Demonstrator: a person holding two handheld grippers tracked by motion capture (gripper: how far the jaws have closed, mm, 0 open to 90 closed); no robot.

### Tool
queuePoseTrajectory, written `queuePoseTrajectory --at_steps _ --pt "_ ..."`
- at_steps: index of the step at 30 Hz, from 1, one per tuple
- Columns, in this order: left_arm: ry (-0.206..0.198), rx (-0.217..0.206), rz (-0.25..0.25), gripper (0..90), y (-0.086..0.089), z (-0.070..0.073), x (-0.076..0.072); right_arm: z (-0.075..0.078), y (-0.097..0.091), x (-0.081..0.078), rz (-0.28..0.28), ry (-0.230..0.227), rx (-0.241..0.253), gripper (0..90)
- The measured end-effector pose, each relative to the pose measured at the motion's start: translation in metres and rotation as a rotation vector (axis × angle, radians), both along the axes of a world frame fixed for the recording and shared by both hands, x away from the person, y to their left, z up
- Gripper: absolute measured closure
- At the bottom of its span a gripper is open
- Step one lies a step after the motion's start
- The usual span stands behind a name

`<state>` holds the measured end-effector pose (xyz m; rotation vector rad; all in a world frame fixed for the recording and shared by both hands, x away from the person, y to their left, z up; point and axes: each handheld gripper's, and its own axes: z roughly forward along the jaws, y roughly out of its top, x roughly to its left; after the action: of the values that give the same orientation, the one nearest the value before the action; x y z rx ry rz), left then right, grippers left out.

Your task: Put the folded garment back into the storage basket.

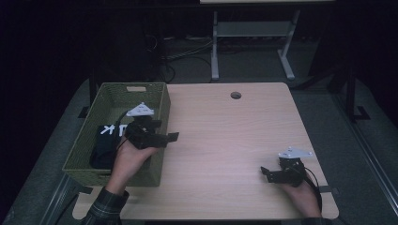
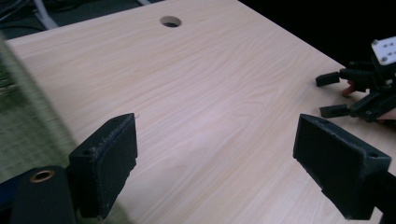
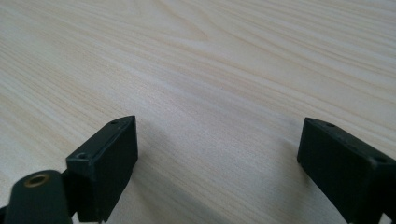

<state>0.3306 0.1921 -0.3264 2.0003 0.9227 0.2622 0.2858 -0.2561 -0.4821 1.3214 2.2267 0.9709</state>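
— High view first: where does the dark folded bundle with white markings [image 1: 104,143] lie?

— Inside the green woven rectangular basket [image 1: 141,89], low on its floor toward the near left side. I cannot tell what the bundle is made of; it looks like black cloth or a pouch. Nothing grips it.

— And the left gripper [image 1: 171,137]?

— It hangs over the basket's right wall, pointing out across the pale wooden table [image 1: 234,140]. In the left gripper view its jaws stand wide apart with bare wood between them and the basket's green weave at the left edge. It carries nothing.

— So the putting-away looks done?

— I judge so: the bundle sits in the basket and the left gripper is free of it.

— The right gripper [image 1: 266,172]?

— Low over the table's near right corner, jaws spread wide and empty; the right gripper view has plain wood grain between its pads [image 3: 105,158].

— What remains?

— Little, by my reading. The tabletop bears no other loose item, just its round cable hole [image 1: 236,95].
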Motion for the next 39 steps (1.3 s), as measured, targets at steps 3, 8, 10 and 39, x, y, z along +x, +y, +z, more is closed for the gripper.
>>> queuePoseTrajectory --at_steps 3,8,10,39 --pt "-0.008 0.015 -0.025 13.4 -0.019 -0.006 -0.002 0.0 0.0 0.0 -0.001 0.002 0.0 12.0" --pt "-0.003 0.018 -0.072 13.4 -0.046 -0.017 -0.006 0.0 0.0 0.0 0.0 -0.001 0.0 12.0" --pt "-0.006 0.027 -0.088 13.4 -0.055 -0.022 -0.008 0.0 0.0 0.0 0.0 0.0 0.0 12.0" --pt "0.069 0.198 -0.123 13.4 -0.101 -0.137 -0.003 0.0 0.0 0.0 0.004 0.003 -0.002 11.1"
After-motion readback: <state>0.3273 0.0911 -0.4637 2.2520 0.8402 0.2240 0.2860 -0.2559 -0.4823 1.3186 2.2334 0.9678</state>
